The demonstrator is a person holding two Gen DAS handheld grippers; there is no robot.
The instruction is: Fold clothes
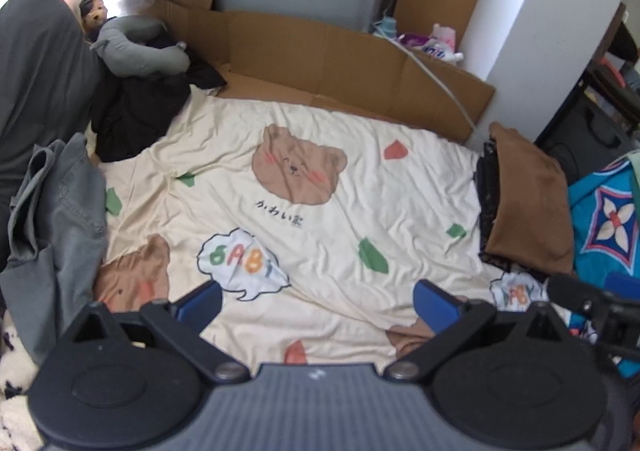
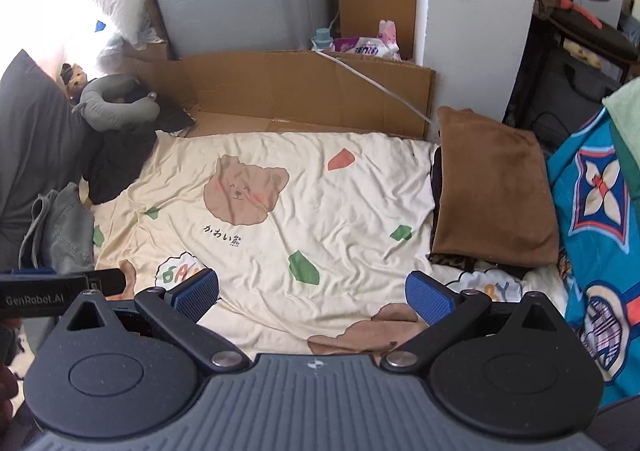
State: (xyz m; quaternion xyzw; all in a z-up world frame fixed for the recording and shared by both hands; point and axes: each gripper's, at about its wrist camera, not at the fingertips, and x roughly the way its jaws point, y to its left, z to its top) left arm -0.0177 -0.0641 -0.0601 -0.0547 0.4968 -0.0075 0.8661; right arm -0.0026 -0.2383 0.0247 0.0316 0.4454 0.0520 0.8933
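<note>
Around my claws the cream bear-print sheet [image 1: 320,219] lies spread and bare in the middle. Beyond it, a flattened cardboard sheet [image 1: 320,63] lines the far edge, with a white cable [image 2: 372,83] trailing across it. Far off to the left of my left gripper [image 1: 316,305] sit a grey neck pillow [image 1: 136,51] and a black garment [image 1: 136,119] heaped beneath it.

My left gripper hangs over the near edge of the sheet, blue pads spread wide, nothing between them. The grey-green garment [image 1: 56,227] lies crumpled just to its left, apart from the near pad. My right gripper [image 2: 312,297] hovers likewise released and empty. To its right and a little ahead rests the folded brown garment [image 2: 492,195], stacked on darker folded pieces whose pattern I can't quite make out. Further right, a blue patterned cloth [image 2: 600,219] hangs along the bed's edge. Nothing lies on the sheet between either claw and the clothes.
</note>
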